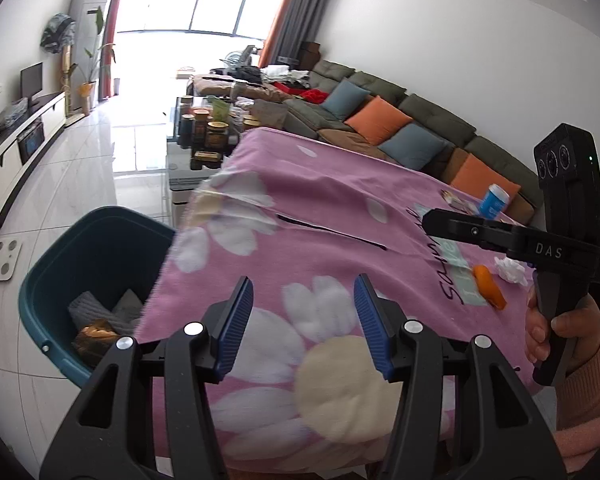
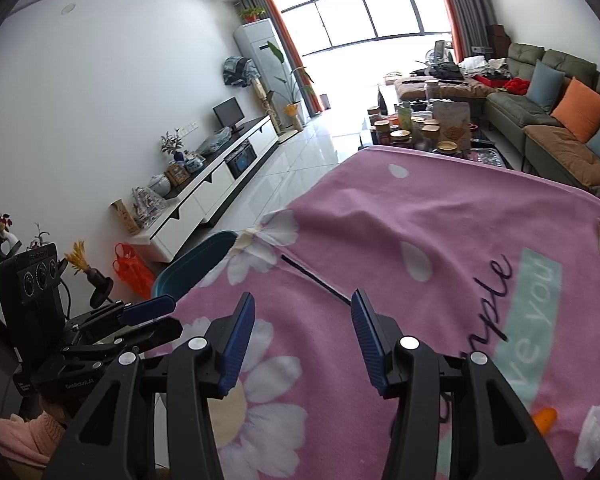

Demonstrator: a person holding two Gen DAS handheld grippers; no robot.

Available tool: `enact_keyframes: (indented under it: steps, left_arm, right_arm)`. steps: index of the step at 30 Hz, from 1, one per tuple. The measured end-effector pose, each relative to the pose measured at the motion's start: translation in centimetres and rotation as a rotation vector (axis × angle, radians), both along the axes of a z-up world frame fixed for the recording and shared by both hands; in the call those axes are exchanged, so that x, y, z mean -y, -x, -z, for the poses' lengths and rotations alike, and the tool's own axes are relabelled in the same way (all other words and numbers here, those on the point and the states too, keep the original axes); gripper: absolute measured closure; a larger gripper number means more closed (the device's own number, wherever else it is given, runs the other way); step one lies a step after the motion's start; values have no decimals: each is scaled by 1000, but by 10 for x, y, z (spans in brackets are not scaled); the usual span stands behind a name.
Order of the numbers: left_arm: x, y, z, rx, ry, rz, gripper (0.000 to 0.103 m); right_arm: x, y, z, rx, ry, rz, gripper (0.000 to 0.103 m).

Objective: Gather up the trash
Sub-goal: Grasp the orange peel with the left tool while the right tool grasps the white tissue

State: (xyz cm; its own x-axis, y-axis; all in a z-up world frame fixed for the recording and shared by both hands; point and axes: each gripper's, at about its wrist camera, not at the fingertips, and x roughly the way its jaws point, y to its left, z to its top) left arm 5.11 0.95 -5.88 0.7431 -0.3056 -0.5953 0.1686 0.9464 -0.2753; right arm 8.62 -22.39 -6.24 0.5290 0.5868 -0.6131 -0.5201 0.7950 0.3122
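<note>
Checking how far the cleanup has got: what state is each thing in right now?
Left claw: open, empty.
Right claw: open, empty.
Teal bin: open, trash inside.
Orange peel: on the blanket.
Crumpled tissue: on the blanket.
Blue cup: tipped over.

Left gripper (image 1: 303,322): jaws apart, nothing between blue pads (image 1: 236,326), angled down over cloth (image 1: 340,208). Also seen from right wrist view at cloth's left edge (image 2: 152,316), fingers pointing right.

Right gripper (image 2: 303,338): jaws apart, empty, angled down over cloth (image 2: 420,220). Seen from left wrist view above cloth's right side (image 1: 452,226), fingers pointing left, held by hand (image 1: 556,332) wrapped round black handle; pink sleeve (image 1: 592,408) at wrist.
</note>
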Motion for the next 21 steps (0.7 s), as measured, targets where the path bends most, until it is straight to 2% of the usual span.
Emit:
enact_keyframes:
  steps: [6, 10, 16, 21]
  left_arm:
    - [85, -10, 6, -18, -16, 217, 51]
    - [136, -17, 10, -36, -27, 327, 51]
    - [187, -31, 18, -81, -17, 427, 51]
    - [219, -45, 23, -127, -26, 466, 52]
  right_arm:
    - [72, 17, 0, 27, 29, 168, 55]
    - [114, 25, 4, 27, 35, 275, 55]
    - [166, 36, 13, 24, 42, 403, 55]
    - [196, 41, 24, 11, 48, 464, 55]
